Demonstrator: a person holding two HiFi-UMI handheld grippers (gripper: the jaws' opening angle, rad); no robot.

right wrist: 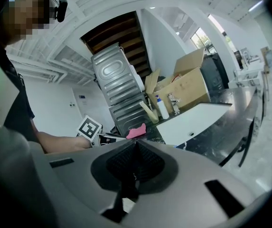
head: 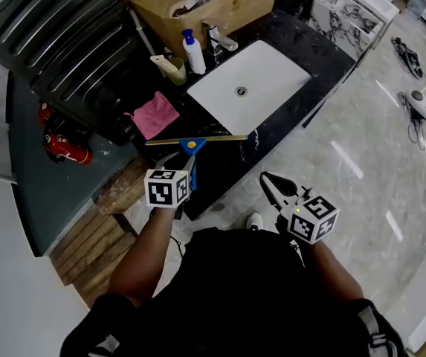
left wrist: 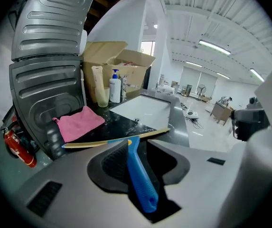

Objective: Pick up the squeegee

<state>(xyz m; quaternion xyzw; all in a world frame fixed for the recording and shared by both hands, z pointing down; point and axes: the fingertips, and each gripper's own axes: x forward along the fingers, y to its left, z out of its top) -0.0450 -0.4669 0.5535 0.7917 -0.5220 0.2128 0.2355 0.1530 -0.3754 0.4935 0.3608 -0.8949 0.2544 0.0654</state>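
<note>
The step in hand is the grasp itself. The squeegee (head: 196,140) lies on the dark tabletop (head: 324,54) just in front of the sink (head: 250,80). Its blade runs along the sink's front side and its blue handle points away from the sink. The left tool (left wrist: 138,141) is released, with its jaws apart around this handle and a gap on one side. The right tool (right wrist: 136,142) is clenched on nothing, further from the sink. Next, I judge, the left jaws must close firmly on the handle and then lift.
</note>
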